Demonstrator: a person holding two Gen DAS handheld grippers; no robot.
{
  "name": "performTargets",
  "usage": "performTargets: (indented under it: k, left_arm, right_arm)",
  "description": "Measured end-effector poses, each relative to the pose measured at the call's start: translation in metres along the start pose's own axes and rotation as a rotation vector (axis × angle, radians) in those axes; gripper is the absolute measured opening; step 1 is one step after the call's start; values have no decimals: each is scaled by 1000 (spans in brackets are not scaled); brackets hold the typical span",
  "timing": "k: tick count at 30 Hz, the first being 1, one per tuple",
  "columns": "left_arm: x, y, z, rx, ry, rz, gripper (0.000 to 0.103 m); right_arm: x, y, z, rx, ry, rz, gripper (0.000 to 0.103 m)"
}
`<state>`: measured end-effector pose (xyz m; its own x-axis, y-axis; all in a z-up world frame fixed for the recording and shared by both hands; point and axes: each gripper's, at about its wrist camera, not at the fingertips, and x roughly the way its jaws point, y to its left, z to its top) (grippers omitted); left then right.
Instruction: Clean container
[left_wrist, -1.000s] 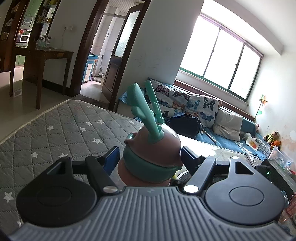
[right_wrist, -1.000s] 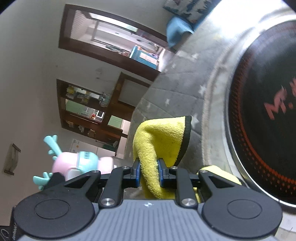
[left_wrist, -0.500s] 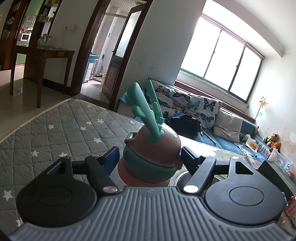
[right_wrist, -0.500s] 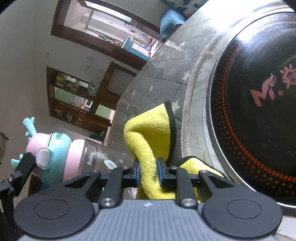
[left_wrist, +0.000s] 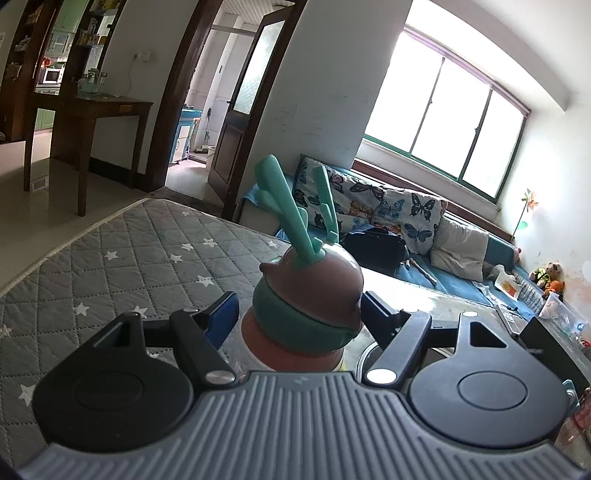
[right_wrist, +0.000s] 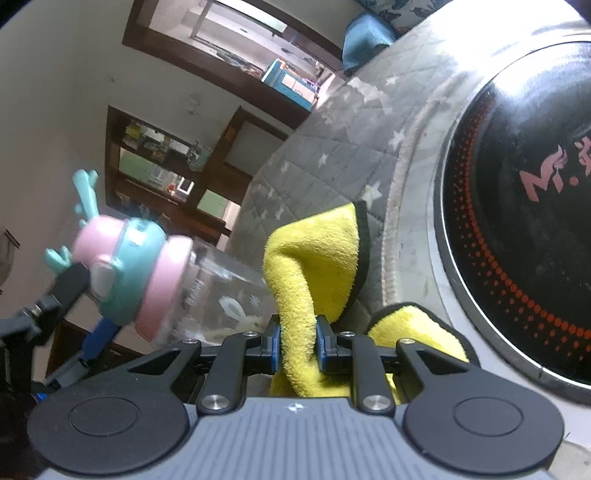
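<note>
A clear children's bottle with a pink and teal lid and teal antlers stands upright between the fingers of my left gripper, which is shut on it just below the lid. In the right wrist view the same bottle appears tilted at the left, with the left gripper's fingers clamped beside its lid. My right gripper is shut on a yellow cloth with a dark hem. The cloth's folded edge lies against the bottle's clear body.
A black induction cooker with red markings lies at the right, set in a steel rim. A grey quilted cover with white stars spreads to the left. A sofa with butterfly cushions and a wooden table stand beyond.
In the right wrist view the bottle has moved in from the left and now meets the yellow cloth; that view has also rolled. The left wrist view is almost unchanged.
</note>
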<state>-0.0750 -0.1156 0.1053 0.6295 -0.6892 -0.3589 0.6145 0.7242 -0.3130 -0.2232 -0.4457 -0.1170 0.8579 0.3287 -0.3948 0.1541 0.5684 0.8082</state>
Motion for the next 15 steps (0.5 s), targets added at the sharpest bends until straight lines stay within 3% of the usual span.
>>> performTargets:
  k: [15]
  left_arm:
    - [-3, 3, -3, 5, -6, -12, 73]
  right_arm:
    - [-44, 65, 43, -58, -143, 211, 19]
